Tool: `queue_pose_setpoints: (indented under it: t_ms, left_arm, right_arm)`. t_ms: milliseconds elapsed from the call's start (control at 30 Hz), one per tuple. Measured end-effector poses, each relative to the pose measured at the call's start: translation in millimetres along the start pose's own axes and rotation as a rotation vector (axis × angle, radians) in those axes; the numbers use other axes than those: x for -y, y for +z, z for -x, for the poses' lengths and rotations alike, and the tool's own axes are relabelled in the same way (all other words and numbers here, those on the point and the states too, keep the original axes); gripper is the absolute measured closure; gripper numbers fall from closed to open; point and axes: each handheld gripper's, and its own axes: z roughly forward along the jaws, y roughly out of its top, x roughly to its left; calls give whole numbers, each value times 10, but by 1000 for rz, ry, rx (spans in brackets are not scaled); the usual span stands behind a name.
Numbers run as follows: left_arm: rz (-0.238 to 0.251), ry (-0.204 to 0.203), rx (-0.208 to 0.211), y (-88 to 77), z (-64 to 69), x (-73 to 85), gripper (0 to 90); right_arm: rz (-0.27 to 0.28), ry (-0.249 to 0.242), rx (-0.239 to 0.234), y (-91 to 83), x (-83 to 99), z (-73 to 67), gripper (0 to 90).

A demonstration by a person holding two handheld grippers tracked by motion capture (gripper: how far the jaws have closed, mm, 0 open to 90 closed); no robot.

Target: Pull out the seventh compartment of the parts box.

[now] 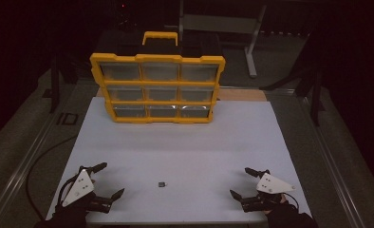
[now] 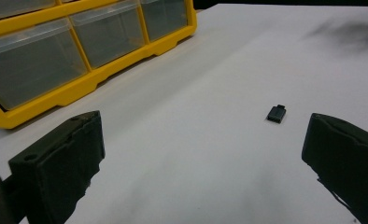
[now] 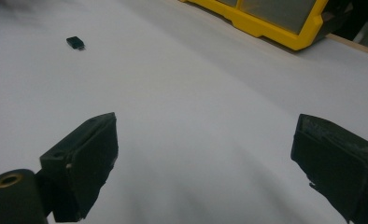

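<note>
Nearest the high camera, our two gloved hands come in over the near edge of the white table (image 1: 175,142), one at each corner. We hold the left gripper (image 1: 110,180) low at the near-left, its grey three-cornered plate facing up and its jaws spread wide, pointing toward the middle of the table with nothing between them. We hold the right gripper (image 1: 246,182) the same way at the near-right, angled inward, jaws also wide apart and empty.

Between the two grippers, a little closer to the left one, a small black part (image 1: 162,183) lies flat on the bare white surface, touching neither gripper. In the left gripper view it sits ahead of the jaws, nearer the right-hand jaw; in the right gripper view it lies far off toward the upper left. We cannot tell what kind of part it is.

At the far side of the table stands a yellow organizer case (image 1: 157,88), tilted back, with a yellow handle on top and three rows of three clear drawers facing us. It is well apart from the part and from both grippers.
</note>
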Motion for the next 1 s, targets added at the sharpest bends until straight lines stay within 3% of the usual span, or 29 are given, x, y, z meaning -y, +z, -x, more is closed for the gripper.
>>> queue_pose_setpoints:
  t_ms: [1000]
  left_arm:
    - [-16,40,18,3,42,-13,0]
  right_arm:
    - [15,-39,0,1,-18,-41,75]
